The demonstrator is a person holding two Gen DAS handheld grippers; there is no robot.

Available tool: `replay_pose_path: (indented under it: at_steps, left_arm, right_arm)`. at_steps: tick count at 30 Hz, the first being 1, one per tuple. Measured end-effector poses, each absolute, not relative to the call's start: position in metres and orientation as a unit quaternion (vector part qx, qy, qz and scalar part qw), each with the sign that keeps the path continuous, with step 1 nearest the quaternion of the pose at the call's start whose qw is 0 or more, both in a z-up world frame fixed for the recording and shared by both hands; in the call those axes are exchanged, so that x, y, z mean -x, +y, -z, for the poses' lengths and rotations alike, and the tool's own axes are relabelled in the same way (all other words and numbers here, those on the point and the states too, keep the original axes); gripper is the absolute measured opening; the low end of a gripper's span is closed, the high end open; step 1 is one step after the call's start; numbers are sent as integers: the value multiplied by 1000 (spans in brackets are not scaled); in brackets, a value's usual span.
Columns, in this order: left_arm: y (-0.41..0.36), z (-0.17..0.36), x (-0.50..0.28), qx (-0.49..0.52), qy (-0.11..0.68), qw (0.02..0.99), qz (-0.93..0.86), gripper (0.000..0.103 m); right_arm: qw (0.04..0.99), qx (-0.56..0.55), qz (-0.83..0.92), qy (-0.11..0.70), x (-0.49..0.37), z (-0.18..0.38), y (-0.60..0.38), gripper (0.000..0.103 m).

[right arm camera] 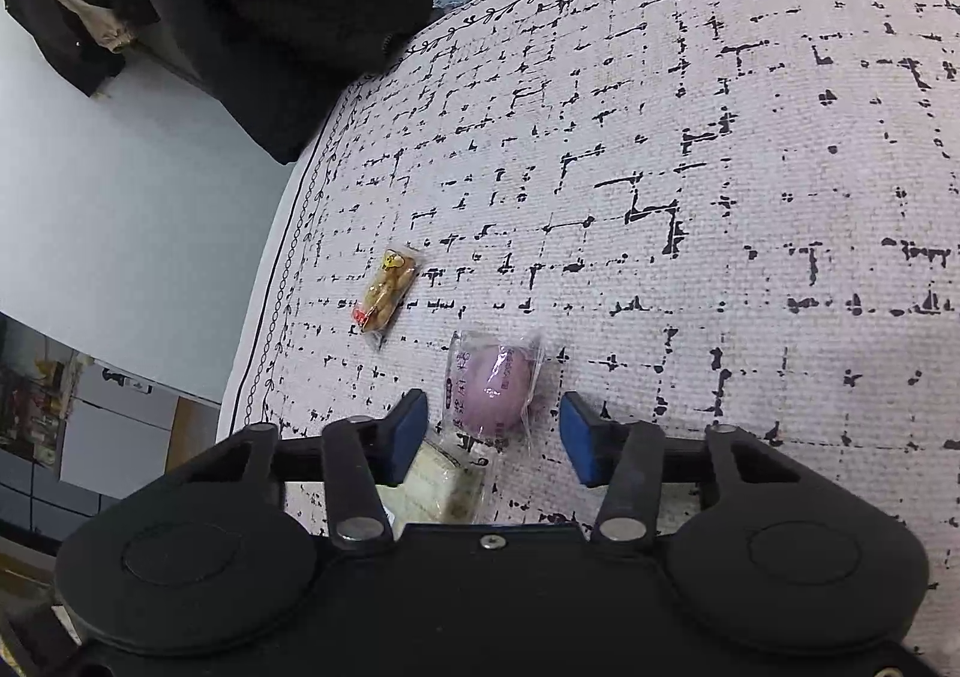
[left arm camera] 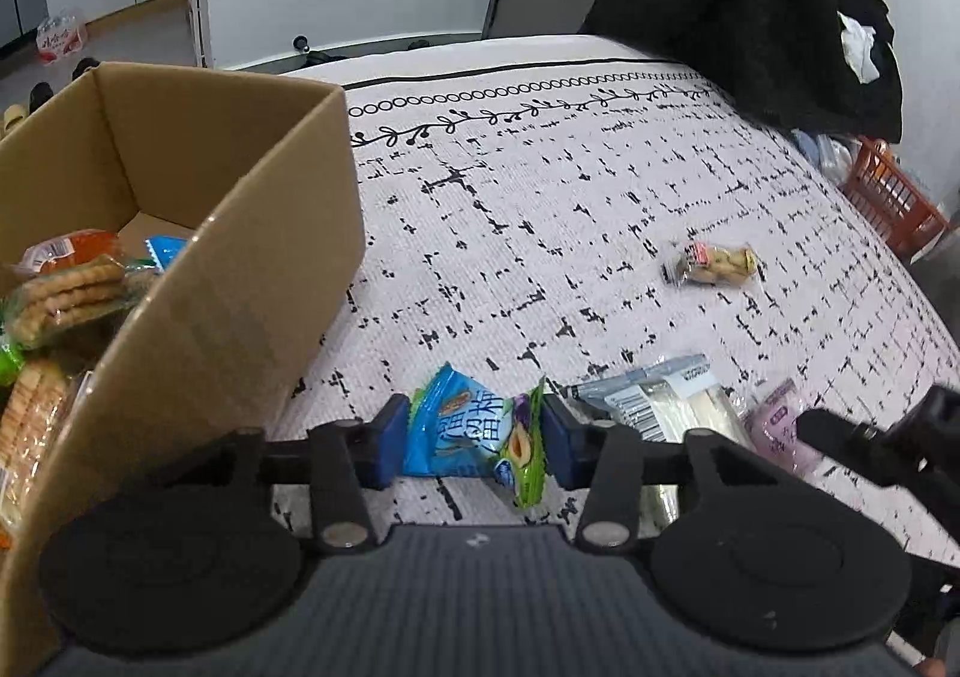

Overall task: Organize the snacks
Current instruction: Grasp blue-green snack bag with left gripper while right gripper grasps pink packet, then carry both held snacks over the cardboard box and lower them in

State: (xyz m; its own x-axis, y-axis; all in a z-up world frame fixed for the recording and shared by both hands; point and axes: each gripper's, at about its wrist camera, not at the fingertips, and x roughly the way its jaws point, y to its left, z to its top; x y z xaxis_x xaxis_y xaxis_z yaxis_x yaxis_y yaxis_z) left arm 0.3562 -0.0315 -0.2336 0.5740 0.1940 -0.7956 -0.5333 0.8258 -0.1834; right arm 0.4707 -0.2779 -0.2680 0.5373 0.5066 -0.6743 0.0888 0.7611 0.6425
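- Left wrist view: our left gripper (left arm camera: 475, 440) pinches a crinkly blue-green snack packet (left arm camera: 474, 434) just beside the corrugated cardboard box (left arm camera: 240, 281) holding wrapped biscuits (left arm camera: 66, 293).
- Right wrist view: our right gripper (right arm camera: 492, 437) hangs spread wide over the woven tablecloth (right arm camera: 720, 197), with a round purple bun in clear wrap (right arm camera: 492, 383) between its pads.

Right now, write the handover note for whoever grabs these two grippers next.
Left gripper: shut on the blue snack packet, beside the cardboard box.
Right gripper: open, empty, pointed at the purple bun packet.
Done: biscuit packs already lie in the box.
Left: box the blue packet, then the purple bun, the white wrapped bar and the peanut packet, all loose on the patterned cloth.
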Motion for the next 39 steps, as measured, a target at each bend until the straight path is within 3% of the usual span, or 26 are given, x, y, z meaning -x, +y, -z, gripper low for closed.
replay_pose_path:
  at_steps: [5,23,39]
  left_arm:
    - [-29,223,-351,215,402,866,-205,40]
    - [-27,147,-312,214,345,895,-187,40]
    - [13,112,-272,216,306,896,-237,40]
  right_arm:
    - [817,-314,-128,467,-471,272,-272,20]
    - [842,-295,-216,397,-443,216,-237,18]
    - [844,-269,-291,362,-412,177,-198,18]
